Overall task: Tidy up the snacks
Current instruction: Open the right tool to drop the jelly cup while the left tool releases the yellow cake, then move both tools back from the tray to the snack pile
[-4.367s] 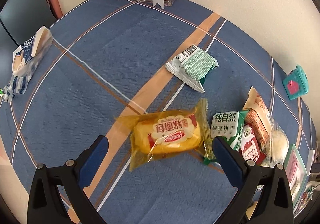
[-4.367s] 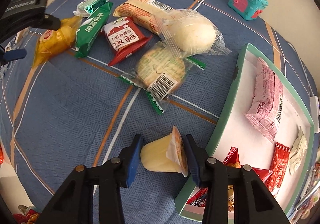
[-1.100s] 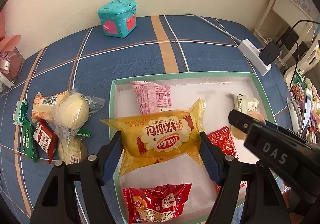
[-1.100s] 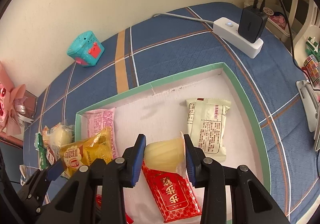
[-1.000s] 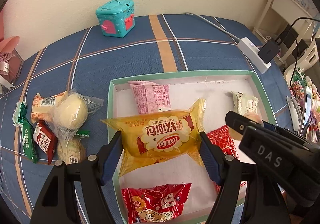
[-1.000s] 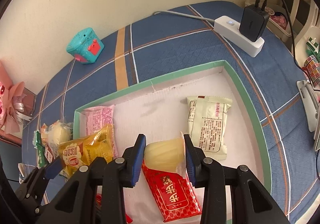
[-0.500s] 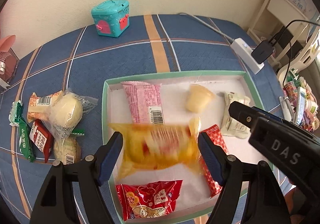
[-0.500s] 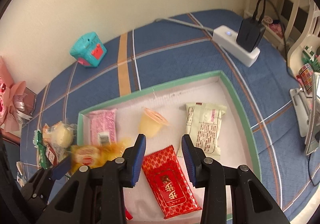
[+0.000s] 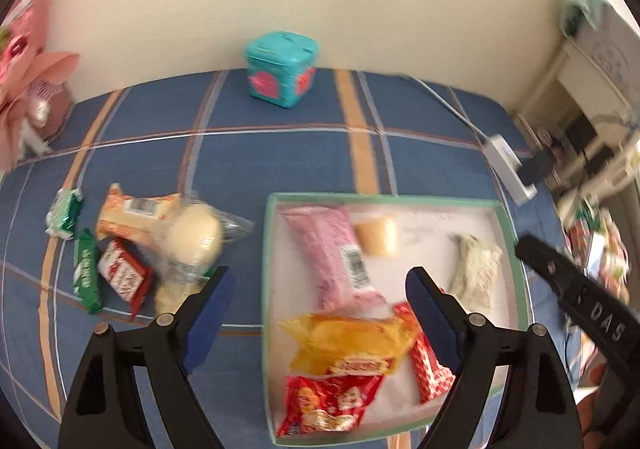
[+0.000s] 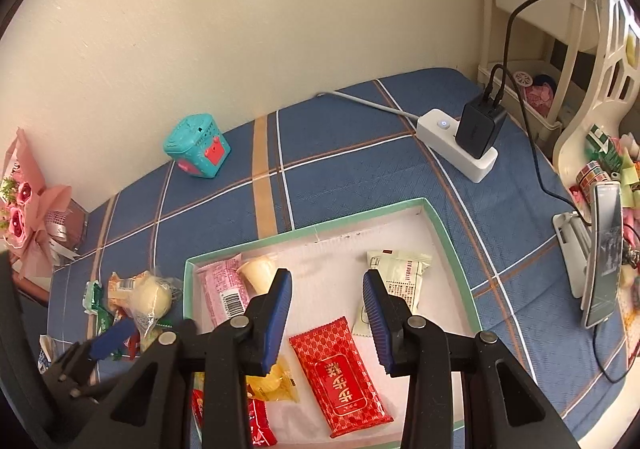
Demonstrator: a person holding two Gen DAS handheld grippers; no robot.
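A green-rimmed white tray (image 9: pixel 267 249) (image 10: pixel 448 233) lies on the blue plaid cloth. In it lie a yellow cake packet (image 9: pixel 352 345) (image 10: pixel 272 383), a pale jelly cup (image 9: pixel 378 237) (image 10: pixel 258 269), a pink packet (image 9: pixel 332 257), a cream packet (image 10: pixel 400 277) and red packets (image 10: pixel 340 369). My left gripper (image 9: pixel 318 313) is open and empty above the tray's left edge. My right gripper (image 10: pixel 326 313) is open and empty above the tray. A pile of loose snacks (image 9: pixel 160 241) (image 10: pixel 136 301) lies left of the tray.
A teal toy box (image 9: pixel 282 67) (image 10: pixel 198 147) stands by the wall. A pink bouquet (image 10: pixel 28 217) sits at the far left. A white power strip with a black charger (image 10: pixel 464 141) and a phone on a stand (image 10: pixel 600 253) are to the right.
Both grippers have opened and lifted back. The yellow cake packet has dropped into the tray's near part, and the jelly cup now lies in the tray beside the pink packet.
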